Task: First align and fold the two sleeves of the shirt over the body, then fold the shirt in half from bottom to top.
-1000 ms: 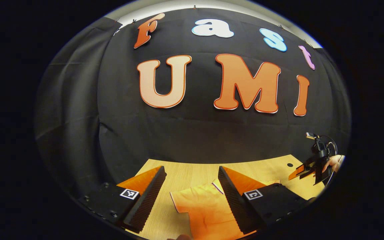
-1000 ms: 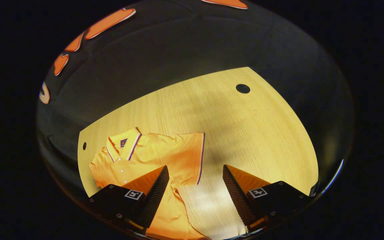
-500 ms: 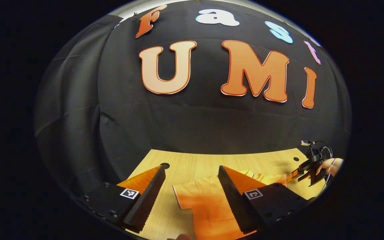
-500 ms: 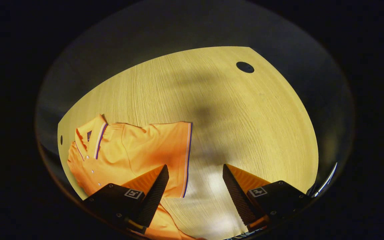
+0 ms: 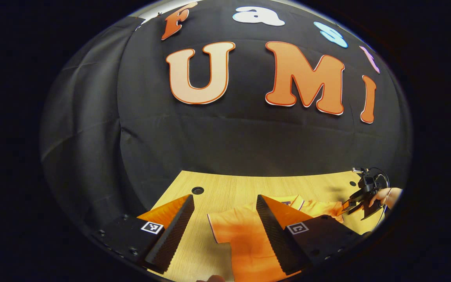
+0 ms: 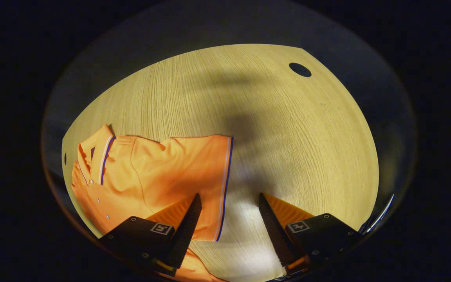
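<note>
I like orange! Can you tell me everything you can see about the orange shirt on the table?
The orange shirt is a short-sleeved polo of soft-looking fabric. It has a collar edged with white and dark stripes, small pale buttons down the front, and a striped band at the cuff of the sleeve. It lies flat on the wooden table, sleeves spread out, nothing folded yet. Both the right gripper and the left gripper hang over it with fingers open, gripping nothing.
</note>
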Action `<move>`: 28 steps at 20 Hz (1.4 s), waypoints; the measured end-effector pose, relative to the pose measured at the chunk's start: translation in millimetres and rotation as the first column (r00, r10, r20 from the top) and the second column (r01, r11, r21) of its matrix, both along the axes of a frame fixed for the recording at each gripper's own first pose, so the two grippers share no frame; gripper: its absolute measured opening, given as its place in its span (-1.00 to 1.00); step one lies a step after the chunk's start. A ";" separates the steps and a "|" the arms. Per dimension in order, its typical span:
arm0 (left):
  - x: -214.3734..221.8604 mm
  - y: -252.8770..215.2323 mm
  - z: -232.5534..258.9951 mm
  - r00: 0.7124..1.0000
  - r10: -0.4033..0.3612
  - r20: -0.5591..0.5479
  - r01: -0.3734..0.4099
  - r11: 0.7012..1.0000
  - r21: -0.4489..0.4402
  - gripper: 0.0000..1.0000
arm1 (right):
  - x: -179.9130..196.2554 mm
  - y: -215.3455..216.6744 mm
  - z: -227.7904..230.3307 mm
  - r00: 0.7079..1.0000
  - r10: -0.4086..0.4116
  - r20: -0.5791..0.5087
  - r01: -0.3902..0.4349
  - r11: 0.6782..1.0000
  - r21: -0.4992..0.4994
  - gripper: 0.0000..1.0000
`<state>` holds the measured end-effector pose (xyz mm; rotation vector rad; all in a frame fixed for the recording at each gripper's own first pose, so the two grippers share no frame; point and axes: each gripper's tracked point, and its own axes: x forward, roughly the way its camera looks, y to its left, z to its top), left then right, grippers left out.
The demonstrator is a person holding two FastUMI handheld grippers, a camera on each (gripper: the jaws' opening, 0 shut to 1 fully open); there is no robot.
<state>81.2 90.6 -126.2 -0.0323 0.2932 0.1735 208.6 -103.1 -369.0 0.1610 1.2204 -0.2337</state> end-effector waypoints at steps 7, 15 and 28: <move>-2.4 5.9 -7.3 1.000 0.007 -0.017 -0.007 1.000 -0.017 0.96 | 0.4 10.1 -0.9 1.000 0.013 0.011 -0.013 1.000 0.003 -0.05; -12.2 16.0 -7.1 1.000 0.006 -0.012 -0.006 1.000 -0.006 0.96 | 7.3 21.9 5.3 0.997 0.014 0.078 -0.020 0.997 0.072 -0.99; -38.4 59.1 6.2 0.999 0.030 0.039 -0.029 0.999 -0.025 0.96 | -6.6 89.0 106.0 0.953 0.208 0.222 -0.210 0.978 -0.012 -1.00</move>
